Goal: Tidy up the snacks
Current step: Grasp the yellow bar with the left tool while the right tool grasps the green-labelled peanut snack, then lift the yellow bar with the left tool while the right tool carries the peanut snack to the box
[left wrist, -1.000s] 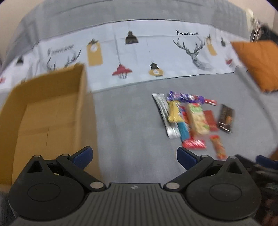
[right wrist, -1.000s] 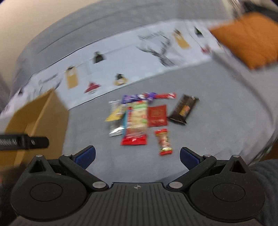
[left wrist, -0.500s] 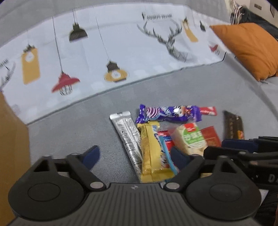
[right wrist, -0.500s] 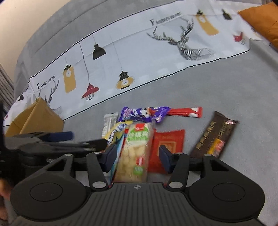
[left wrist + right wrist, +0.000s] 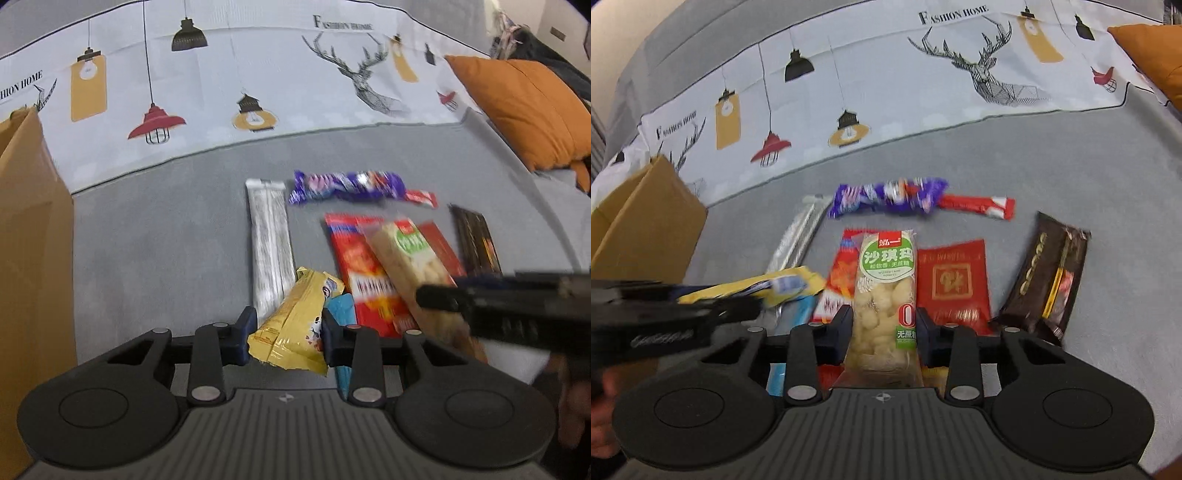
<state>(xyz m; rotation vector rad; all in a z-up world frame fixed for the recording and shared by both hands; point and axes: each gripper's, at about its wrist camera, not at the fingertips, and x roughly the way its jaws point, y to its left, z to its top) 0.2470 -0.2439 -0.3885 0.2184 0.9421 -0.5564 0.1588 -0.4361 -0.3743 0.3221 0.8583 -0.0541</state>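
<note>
1. One big brown cardboard box (image 5: 29, 236) sits at the left edge of the grey bed cover (image 5: 166, 229). Its inside is hidden.
2. An orange pillow (image 5: 524, 110) lies at the far right corner, well apart from the snacks.
3. Bare grey cover lies between the box and the snacks.
4. The clear pack of puffed snack (image 5: 886, 295) lies long-ways, pointing away from the right wrist camera. The right gripper (image 5: 884, 325) has both fingers pressed on its sides.
5. The yellow pack (image 5: 295, 325) tilts up to the right. The left gripper (image 5: 288, 332) has closed its fingers on it.
6. A silver stick pack (image 5: 269, 243) lies just beside the yellow one and points to the far edge.
7. A purple candy pack (image 5: 890, 195) lies sideways at the far end, touching a red stick pack (image 5: 979, 205).
8. A dark brown bar (image 5: 1049, 277) lies at the right of the group, tilted.
9. A flat red pack (image 5: 955, 280) lies between the brown bar and the puffed snack.
</note>
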